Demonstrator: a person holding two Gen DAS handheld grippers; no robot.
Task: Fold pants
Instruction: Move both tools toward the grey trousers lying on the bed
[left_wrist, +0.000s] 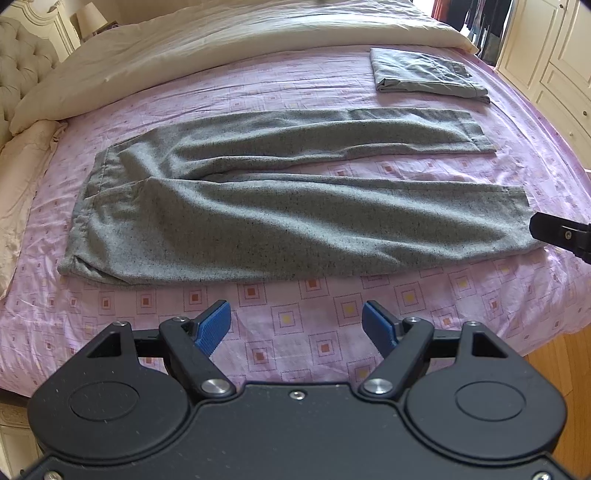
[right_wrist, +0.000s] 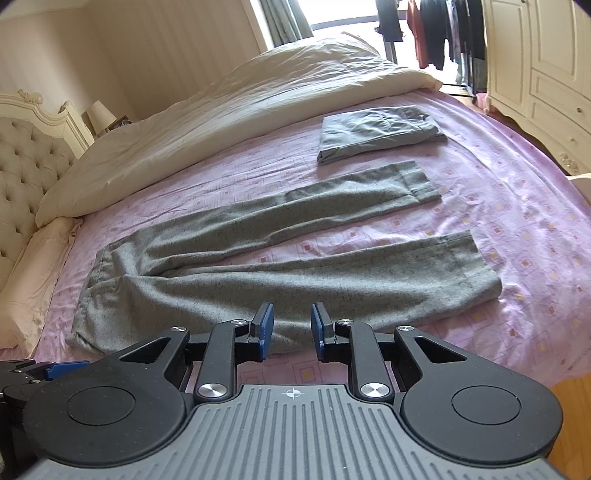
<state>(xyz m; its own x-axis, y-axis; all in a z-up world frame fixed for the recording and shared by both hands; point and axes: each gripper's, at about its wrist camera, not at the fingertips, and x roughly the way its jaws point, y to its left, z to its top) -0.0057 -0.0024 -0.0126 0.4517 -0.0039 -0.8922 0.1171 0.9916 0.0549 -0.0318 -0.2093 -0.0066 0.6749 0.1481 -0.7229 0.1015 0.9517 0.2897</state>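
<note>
On the pink square-print sheet (left_wrist: 295, 314), speckled grey woollen pants (left_wrist: 288, 206) flat, 2 legs apart, left gripper (left_wrist: 296, 325) jaws spread, right gripper (right_wrist: 291, 326) jaws narrowly apart, empty.

Speckled grey matt woven-cloth pants (left_wrist: 280, 206) lie on a thin, creased pink patterned cotton-like bedsheet (left_wrist: 332, 306); the cream duvet (left_wrist: 207, 48) looks smooth, and the floor (left_wrist: 565, 373) is glossy wood.

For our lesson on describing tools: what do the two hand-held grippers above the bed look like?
Left hand-held gripper: matte black body, two round caps, silver screws, ribbed blue fingertip pads. Right hand-held gripper: the same, plus a ribbed grey plate with a white crosshair mark.
</note>
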